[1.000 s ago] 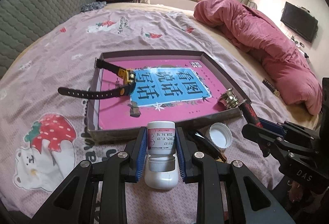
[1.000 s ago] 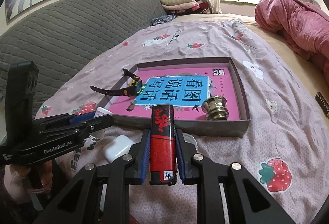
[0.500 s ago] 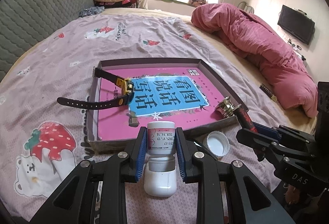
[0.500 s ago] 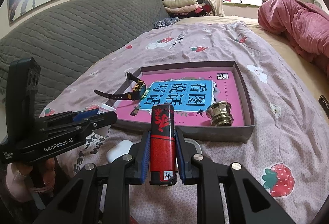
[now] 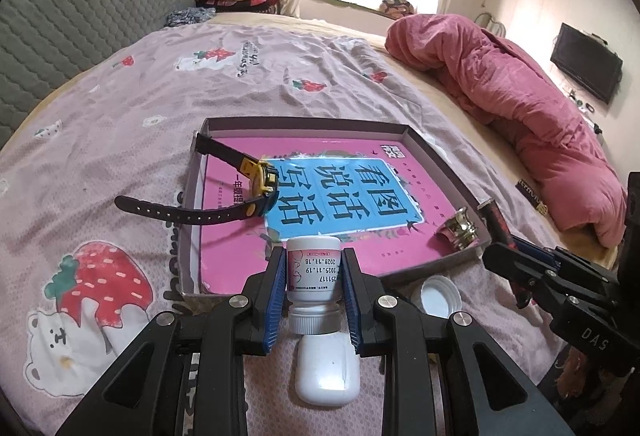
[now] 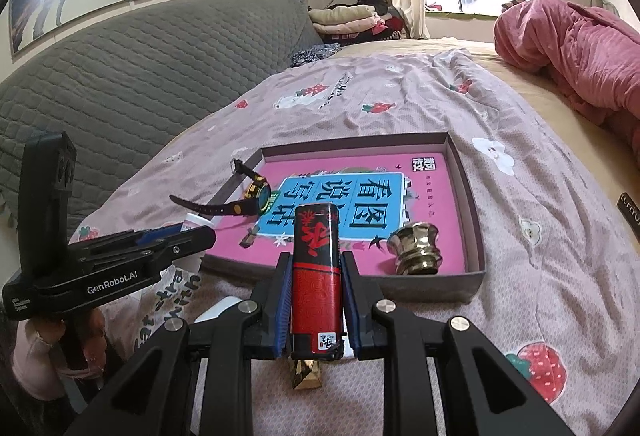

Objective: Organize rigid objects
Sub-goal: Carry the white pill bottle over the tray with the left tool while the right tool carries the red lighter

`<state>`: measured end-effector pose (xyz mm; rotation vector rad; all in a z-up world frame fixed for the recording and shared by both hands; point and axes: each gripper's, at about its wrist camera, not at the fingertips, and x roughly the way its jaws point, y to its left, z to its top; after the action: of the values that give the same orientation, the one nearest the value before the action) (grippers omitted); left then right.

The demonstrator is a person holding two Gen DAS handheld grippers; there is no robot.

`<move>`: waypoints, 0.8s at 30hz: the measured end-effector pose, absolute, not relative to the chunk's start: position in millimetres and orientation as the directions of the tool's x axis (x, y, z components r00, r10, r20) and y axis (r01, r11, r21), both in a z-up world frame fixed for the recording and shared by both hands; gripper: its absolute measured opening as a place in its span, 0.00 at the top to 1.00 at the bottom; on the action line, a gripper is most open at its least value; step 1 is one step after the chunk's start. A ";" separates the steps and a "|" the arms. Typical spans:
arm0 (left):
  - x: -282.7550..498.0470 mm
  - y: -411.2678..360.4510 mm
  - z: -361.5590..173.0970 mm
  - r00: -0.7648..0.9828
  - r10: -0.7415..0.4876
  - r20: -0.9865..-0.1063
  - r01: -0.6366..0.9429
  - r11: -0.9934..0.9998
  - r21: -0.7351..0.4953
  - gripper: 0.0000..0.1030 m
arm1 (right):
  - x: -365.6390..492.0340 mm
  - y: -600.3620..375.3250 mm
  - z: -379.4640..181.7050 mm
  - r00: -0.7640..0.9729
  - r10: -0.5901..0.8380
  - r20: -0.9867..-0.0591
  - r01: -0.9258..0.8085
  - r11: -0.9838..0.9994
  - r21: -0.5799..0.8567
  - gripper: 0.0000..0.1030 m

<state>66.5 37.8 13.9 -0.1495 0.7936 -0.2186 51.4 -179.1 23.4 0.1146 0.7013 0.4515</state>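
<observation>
Gripping the white bottle [image 5: 313,268], left tongs [image 5: 313,288] hover before the tray [image 5: 304,124].

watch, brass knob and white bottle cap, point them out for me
watch [image 5: 262,182], left wrist view, on its yellow case.
brass knob [image 6: 416,248], right wrist view, on its waist, inside the tray.
white bottle cap [image 5: 439,295], left wrist view, on its open inside, on the bedsheet.

watch [image 5: 256,188] overhanging tray wall [image 5: 192,196], tray centre free
</observation>
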 end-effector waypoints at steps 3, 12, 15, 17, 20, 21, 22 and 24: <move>69.0 37.4 14.5 0.682 -0.252 -0.687 0.141 0.967 -0.214 0.73 | 52.6 -180.2 24.7 0.677 0.438 -0.591 -0.360 0.898 0.254 0.77; 77.5 35.5 17.1 0.690 -0.248 -0.680 0.146 0.968 -0.205 0.73 | 59.3 -178.0 28.9 0.683 0.444 -0.580 -0.365 0.895 0.256 0.77; 80.3 36.1 18.6 0.696 -0.243 -0.676 0.145 0.969 -0.200 0.73 | 62.7 -178.2 30.2 0.687 0.445 -0.575 -0.363 0.895 0.259 0.77; 82.5 37.5 18.7 0.696 -0.242 -0.676 0.144 0.969 -0.200 0.73 | 65.6 -178.1 31.0 0.691 0.442 -0.572 -0.363 0.897 0.254 0.77; 84.8 39.5 18.5 0.698 -0.239 -0.675 0.139 0.970 -0.201 0.73 | 71.1 -177.9 31.3 0.696 0.438 -0.570 -0.359 0.899 0.252 0.77; 86.1 40.0 18.8 0.699 -0.239 -0.674 0.138 0.970 -0.201 0.73 | 73.0 -177.9 31.1 0.696 0.438 -0.569 -0.358 0.898 0.254 0.77; 87.8 40.6 19.2 0.701 -0.235 -0.673 0.136 0.971 -0.198 0.73 | 74.0 -177.6 31.0 0.696 0.439 -0.569 -0.358 0.898 0.255 0.77; 90.4 41.9 19.8 0.706 -0.232 -0.669 0.132 0.971 -0.197 0.73 | 76.6 -176.6 30.7 0.698 0.436 -0.568 -0.359 0.899 0.249 0.77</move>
<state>90.4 41.9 19.8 -0.1379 0.7613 -0.2031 76.6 -176.6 30.7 0.1225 0.6643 0.4446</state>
